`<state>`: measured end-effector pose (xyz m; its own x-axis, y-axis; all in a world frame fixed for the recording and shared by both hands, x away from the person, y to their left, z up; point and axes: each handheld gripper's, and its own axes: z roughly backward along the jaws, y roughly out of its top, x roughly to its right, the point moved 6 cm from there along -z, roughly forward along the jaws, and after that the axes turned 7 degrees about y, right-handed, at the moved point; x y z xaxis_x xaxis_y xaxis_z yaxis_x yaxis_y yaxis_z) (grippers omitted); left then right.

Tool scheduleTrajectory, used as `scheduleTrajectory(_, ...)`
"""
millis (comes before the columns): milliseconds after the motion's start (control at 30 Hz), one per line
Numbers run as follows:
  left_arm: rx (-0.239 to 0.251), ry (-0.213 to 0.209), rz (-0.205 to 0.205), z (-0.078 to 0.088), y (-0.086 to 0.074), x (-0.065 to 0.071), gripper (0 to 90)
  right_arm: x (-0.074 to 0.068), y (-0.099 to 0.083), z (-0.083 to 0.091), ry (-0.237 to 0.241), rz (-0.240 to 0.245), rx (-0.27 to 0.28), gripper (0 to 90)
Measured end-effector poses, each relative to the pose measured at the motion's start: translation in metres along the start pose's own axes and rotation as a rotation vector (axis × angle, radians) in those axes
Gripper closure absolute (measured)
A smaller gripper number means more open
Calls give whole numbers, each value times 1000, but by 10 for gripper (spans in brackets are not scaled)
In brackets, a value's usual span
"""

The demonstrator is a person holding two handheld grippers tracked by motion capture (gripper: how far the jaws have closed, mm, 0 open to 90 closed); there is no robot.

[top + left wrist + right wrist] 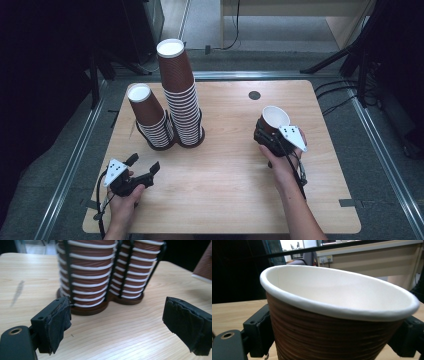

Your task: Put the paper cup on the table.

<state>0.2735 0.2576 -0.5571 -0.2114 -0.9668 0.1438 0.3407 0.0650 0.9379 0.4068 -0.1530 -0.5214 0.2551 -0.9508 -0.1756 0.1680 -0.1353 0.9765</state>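
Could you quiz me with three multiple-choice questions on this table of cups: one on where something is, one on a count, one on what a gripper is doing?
1. Where is the black wire rack of stacked brown paper cups?
A. table's far left
B. near right corner
C. on the floor

2. How many stacks does it hold?
A. one
B. two
C. four

3. What is the right gripper doing?
A. hanging open
B. gripping a single brown paper cup
C. gripping the rack

Answers: 1 A, the high view shows it far left. 2 B, two stacks stand side by side. 3 B, its jaws flank that cup.

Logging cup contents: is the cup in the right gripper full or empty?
Empty: the cup in the right gripper shows a bare white inside, down to its bottom.
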Motion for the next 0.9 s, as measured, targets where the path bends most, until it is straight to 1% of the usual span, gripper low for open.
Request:
scheduleTrajectory(33,-2,5,-2,0,0,-2,85,4,-2,-3,-8,2,-10,109)
scheduleTrajectory(100,1,17,-9,2,-1,-5,85,6,-3,-5,-12,15,-15,109)
scheduleTrajectory(167,-4,41,-36,4,-1,-9,85,8,-4,-6,-13,22,-19,109)
scheduleTrajectory(200,-6,52,-31,6,-1,-15,85,11,-7,-9,-22,33,-32,109)
scheduleTrajectory(233,-6,52,-31,6,-1,-15,85,11,-7,-9,-22,33,-32,109)
scheduleTrajectory(267,-6,55,-14,8,-1,-19,85,15,-10,-10,-32,31,-45,109)
scheduleTrajectory(367,-4,78,14,13,-2,-30,85,19,-13,-12,-41,42,-56,109)
scheduleTrajectory(433,-12,94,11,16,-4,-35,85,21,-15,-12,-44,57,-68,109)
scheduleTrajectory(500,-20,95,22,18,-7,-37,85,22,-17,-13,-52,74,-77,109)
scheduleTrajectory(600,-28,98,19,20,-9,-37,85,23,-18,-13,-55,91,-88,109)
scheduleTrajectory(633,-29,98,18,20,-9,-37,85,23,-19,-13,-55,103,-92,109)
scheduleTrajectory(667,-31,101,16,20,-10,-38,85,24,-20,-12,-58,128,-101,109)
scheduleTrajectory(700,-28,99,20,21,-10,-38,85,24,-20,-12,-58,128,-101,109)
scheduleTrajectory(767,-28,102,24,23,-10,-41,85,25,-21,-12,-62,156,-106,109)
scheduleTrajectory(833,-26,107,32,23,-11,-44,85,26,-21,-11,-65,188,-107,109)
scheduleTrajectory(900,-23,103,42,24,-11,-46,85,27,-22,-10,-62,218,-111,109)
